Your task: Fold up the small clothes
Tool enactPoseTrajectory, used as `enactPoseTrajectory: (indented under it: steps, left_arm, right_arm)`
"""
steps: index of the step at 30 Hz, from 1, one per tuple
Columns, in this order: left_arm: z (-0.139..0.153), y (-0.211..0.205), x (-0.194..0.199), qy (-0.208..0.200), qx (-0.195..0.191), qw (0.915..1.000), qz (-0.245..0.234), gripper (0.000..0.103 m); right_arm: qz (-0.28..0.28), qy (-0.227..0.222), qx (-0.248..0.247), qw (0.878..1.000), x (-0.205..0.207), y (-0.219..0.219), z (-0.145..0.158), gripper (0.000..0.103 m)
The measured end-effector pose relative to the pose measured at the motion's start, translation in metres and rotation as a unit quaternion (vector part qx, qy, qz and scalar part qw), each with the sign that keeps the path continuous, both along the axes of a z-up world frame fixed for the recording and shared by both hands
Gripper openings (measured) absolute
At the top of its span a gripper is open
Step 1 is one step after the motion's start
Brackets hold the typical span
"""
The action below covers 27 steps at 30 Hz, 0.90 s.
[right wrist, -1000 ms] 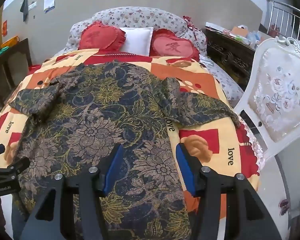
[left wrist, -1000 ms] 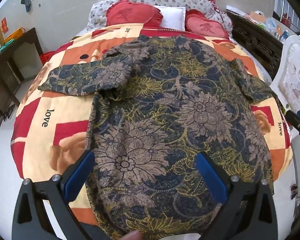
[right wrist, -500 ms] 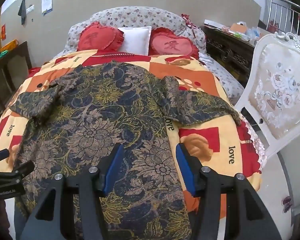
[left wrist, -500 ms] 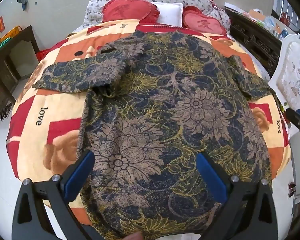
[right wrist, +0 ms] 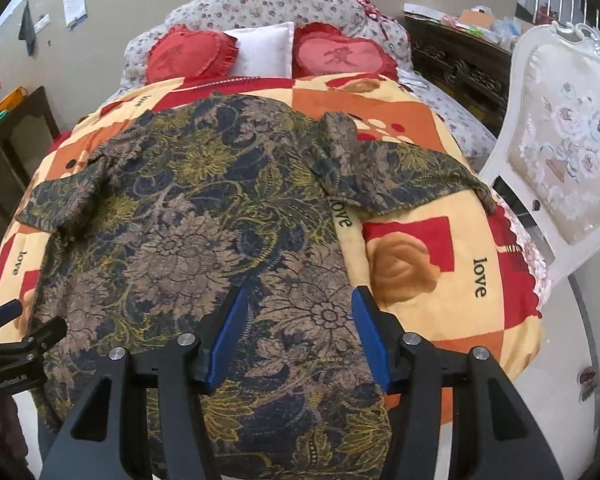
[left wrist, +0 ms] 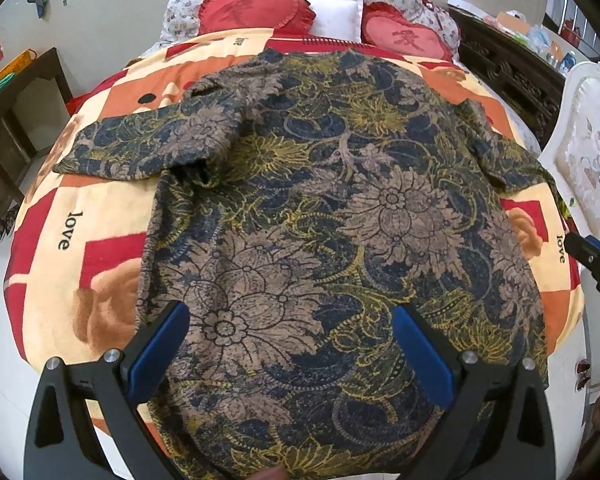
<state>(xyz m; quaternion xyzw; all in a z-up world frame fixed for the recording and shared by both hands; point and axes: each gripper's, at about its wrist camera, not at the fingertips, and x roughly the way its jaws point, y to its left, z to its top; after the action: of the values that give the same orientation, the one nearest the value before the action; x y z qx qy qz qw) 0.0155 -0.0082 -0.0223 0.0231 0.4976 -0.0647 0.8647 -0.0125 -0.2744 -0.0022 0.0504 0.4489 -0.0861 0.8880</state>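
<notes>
Both grippers are hanging over the near end of the bed [right wrist: 452,184], and I am reading each one as wide apart with nothing between its pads. From the left wrist view, the left gripper [left wrist: 290,326] is spreading its blue fingers [left wrist: 160,350] over the lower left part of the floral garment [left wrist: 320,208], above the cloth and not pinching it as far as I can tell. From the right wrist view, the right gripper [right wrist: 298,322] is sitting over the garment's lower right side, its outer finger just at the side seam where the cloth is meeting the patterned blanket [right wrist: 452,264].

I am seeing the garment lying flat and face down on that blanket, collar toward the red heart cushions [right wrist: 192,54] and the white pillow [right wrist: 262,48], hem nearest me and draping over the bed's edge. Its long axis is running straight away from both grippers, with the sleeves spread out to either side.

I am judging the fold as not yet begun. The right sleeve [right wrist: 404,172] is lying ahead of and slightly outward from the right gripper, so that hand is the nearer one for it; the left sleeve [left wrist: 140,148] is lying likewise up and to the left of the left gripper. A white chair [right wrist: 560,140] is standing close beside the bed on the right.
</notes>
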Motion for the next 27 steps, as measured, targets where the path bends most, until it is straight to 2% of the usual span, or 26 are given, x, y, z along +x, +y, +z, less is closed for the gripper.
enactPoseTrajectory:
  steps: [5, 19, 24, 27]
  left_arm:
    - [-0.002, -0.004, 0.001, 0.000, -0.001, 1.0000, -0.003, 0.103]
    - [-0.004, 0.002, 0.000, -0.003, -0.007, 0.9999, 0.007, 0.103]
    - [-0.001, 0.010, 0.000, -0.023, -0.005, 0.9996, 0.015, 0.103]
    - [0.004, 0.014, -0.001, -0.046, -0.017, 0.9988, 0.003, 0.103]
  right_arm:
    - [-0.017, 0.003, -0.035, 0.999, -0.001, -0.006, -0.003, 0.056]
    - [-0.021, 0.014, -0.036, 0.999, 0.001, -0.012, -0.008, 0.056]
    - [-0.018, 0.014, -0.041, 0.999, 0.001, -0.010, -0.007, 0.056]
    - [-0.017, 0.016, -0.047, 0.999, 0.003, -0.007, -0.005, 0.056]
